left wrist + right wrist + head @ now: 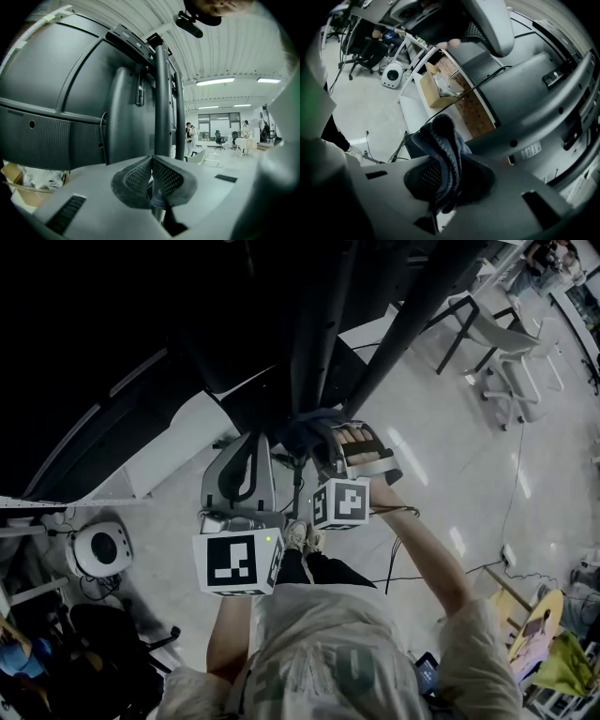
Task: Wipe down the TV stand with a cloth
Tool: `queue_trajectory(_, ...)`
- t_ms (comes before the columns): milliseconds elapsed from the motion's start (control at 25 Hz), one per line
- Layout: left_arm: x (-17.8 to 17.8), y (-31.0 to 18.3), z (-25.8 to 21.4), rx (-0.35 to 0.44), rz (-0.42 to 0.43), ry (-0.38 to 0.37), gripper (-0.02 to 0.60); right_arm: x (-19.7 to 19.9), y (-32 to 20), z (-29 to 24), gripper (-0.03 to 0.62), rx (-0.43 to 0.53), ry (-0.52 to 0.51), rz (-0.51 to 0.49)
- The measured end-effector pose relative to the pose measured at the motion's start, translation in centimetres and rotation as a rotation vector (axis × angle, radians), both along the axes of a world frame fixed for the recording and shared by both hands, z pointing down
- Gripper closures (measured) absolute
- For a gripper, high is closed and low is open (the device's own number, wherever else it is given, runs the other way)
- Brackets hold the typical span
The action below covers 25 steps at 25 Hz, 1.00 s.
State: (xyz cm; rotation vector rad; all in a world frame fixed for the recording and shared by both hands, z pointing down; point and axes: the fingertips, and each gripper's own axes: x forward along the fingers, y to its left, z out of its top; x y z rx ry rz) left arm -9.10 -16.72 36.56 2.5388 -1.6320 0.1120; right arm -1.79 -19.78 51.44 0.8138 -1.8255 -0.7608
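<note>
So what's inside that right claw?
A dark, ribbed cloth is pinched in the right claw, bunched up and poking out in front. How much more of it is folded deeper inside is covered, so I cannot tell.

Right gripper (328, 448) — cloth (305, 430) at stand pole (314, 343).

Left tongs (152, 164) closed (pads touching); right tongs (445, 173) clamp cloth (443, 136).

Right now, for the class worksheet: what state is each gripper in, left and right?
The left gripper: fingers closed together, nothing held.
The right gripper: closed on the dark blue cloth.
</note>
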Motion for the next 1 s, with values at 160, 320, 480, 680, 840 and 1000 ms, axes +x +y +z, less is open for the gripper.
queue_trajectory(160,0.0,-0.3,1.0,-0.019,-0.001,-0.002,0.566,0.0,0.1,2.6,0.538,-0.049,0.026,-0.001)
queue_trajectory(320,-0.3,-0.2,2.2,-0.050,-0.012,-0.003,0.566,0.0,0.6,5.5,0.537,-0.101,0.038,-0.004)
queue_trajectory(480,-0.8,-0.4,3.6,-0.078,-0.026,-0.004,0.566,0.2,0.4,8.4,0.538,-0.150,0.055,0.005)
queue_trajectory(680,-0.9,0.2,5.3,-0.116,-0.037,0.003,0.566,0.5,0.6,12.5,0.537,-0.192,0.102,0.012)
queue_trajectory(840,-1.1,0.9,6.6,-0.147,-0.045,0.018,0.566,0.7,0.7,14.9,0.537,-0.215,0.128,0.018)
queue_trajectory(1000,-1.6,1.1,7.4,-0.158,-0.056,0.039,0.566,0.7,0.7,17.5,0.538,-0.245,0.149,0.028)
